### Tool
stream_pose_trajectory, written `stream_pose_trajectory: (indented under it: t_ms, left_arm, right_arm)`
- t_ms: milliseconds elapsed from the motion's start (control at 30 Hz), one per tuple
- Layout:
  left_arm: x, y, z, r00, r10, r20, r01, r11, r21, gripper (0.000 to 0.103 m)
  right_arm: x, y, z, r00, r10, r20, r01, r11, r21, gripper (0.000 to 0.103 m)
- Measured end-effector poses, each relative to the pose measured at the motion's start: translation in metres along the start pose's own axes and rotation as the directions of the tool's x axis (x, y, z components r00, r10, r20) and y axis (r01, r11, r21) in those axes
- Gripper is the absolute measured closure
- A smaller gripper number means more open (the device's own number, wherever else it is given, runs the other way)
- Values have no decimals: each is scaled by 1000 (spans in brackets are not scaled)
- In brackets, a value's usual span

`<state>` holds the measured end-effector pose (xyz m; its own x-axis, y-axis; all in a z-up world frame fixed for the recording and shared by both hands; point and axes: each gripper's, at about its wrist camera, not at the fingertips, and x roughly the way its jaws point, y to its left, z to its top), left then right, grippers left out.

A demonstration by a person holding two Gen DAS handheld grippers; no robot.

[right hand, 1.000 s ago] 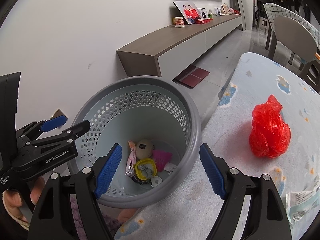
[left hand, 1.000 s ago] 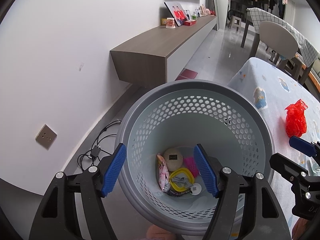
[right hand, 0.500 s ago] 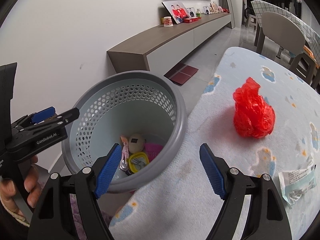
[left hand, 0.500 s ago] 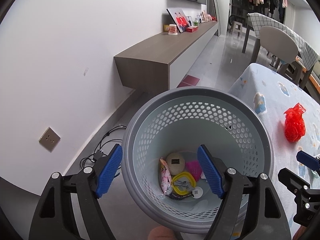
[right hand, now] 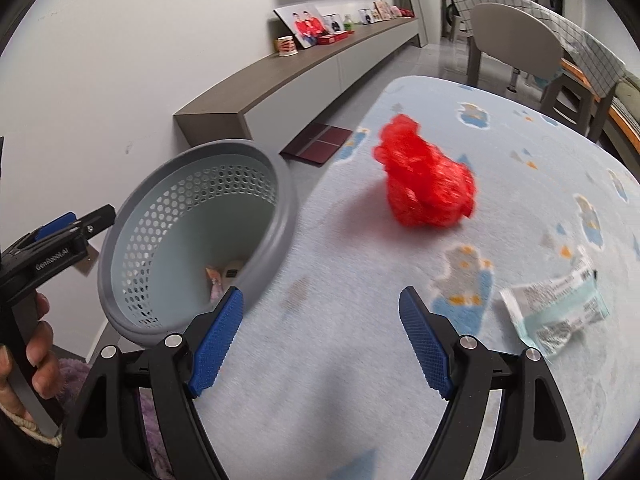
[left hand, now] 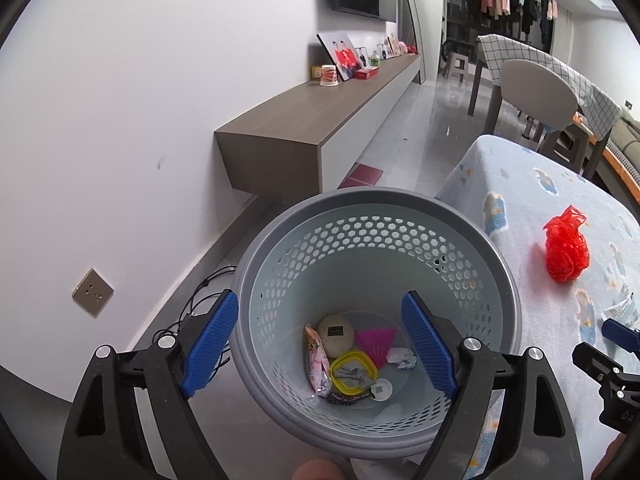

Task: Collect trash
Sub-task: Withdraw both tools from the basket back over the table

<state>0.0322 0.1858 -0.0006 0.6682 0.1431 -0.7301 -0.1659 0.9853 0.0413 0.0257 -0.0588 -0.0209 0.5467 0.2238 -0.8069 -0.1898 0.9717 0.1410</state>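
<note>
A grey perforated bin (left hand: 400,200) stands beside the table and holds several bits of trash, among them a yellow ring (left hand: 354,372) and a pink wrapper (left hand: 318,364). My left gripper (left hand: 320,344) hovers over the bin's near side with its jaws opening and nothing pressed between them; one finger is outside the wall, the other inside. On the blue patterned tablecloth (right hand: 360,360) lie a crumpled red plastic bag (right hand: 428,184) and a white-green wrapper (right hand: 556,312). My right gripper (right hand: 320,340) stands open and empty above the cloth, short of both. The bin (right hand: 286,208) is to its left.
A long low cabinet (left hand: 320,120) with photo frames runs along the wall behind the bin. Chairs (left hand: 536,88) stand past the table's far end. A wall socket (left hand: 92,292) and cables sit low on the left. A person's hand (right hand: 36,344) holds the left gripper's handle.
The left jaws have spread wider over the bin. The right gripper has swung right, away from the bin and over the cloth; the red bag and wrapper now lie ahead of it.
</note>
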Motion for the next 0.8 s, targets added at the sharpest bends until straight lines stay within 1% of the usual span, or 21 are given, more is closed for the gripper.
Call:
stream_pose_trajectory:
  t_ms: [133, 333, 467, 633, 733, 800]
  left_arm:
    - [-3, -6, -1, 1000, -18, 8, 18, 1000, 16, 13]
    - [-8, -17, -3, 999, -40, 14, 40, 999, 37, 12]
    - [-12, -26, -5, 998, -54, 25, 53, 997, 56, 11]
    - [-16, -47, -9, 996, -83, 31, 80, 992, 94, 10]
    - [-20, -61, -12, 993, -108, 38, 103, 988, 117, 10]
    - [-22, -71, -15, 991, -124, 40, 117, 984, 133, 9]
  right_arm:
    - [-13, -19, -12, 999, -47, 11, 47, 998, 36, 26]
    - [-35, -52, -34, 993, -120, 18, 118, 987, 109, 26]
    - [-47, -80, -49, 986, -164, 20, 158, 971, 182, 26]
    - [-49, -109, -59, 976, -219, 4, 210, 942, 264, 26]
    - [-46, -123, -60, 975, -221, -10, 214, 929, 303, 26]
    - [-42, -129, -60, 971, -237, -21, 232, 921, 314, 26]
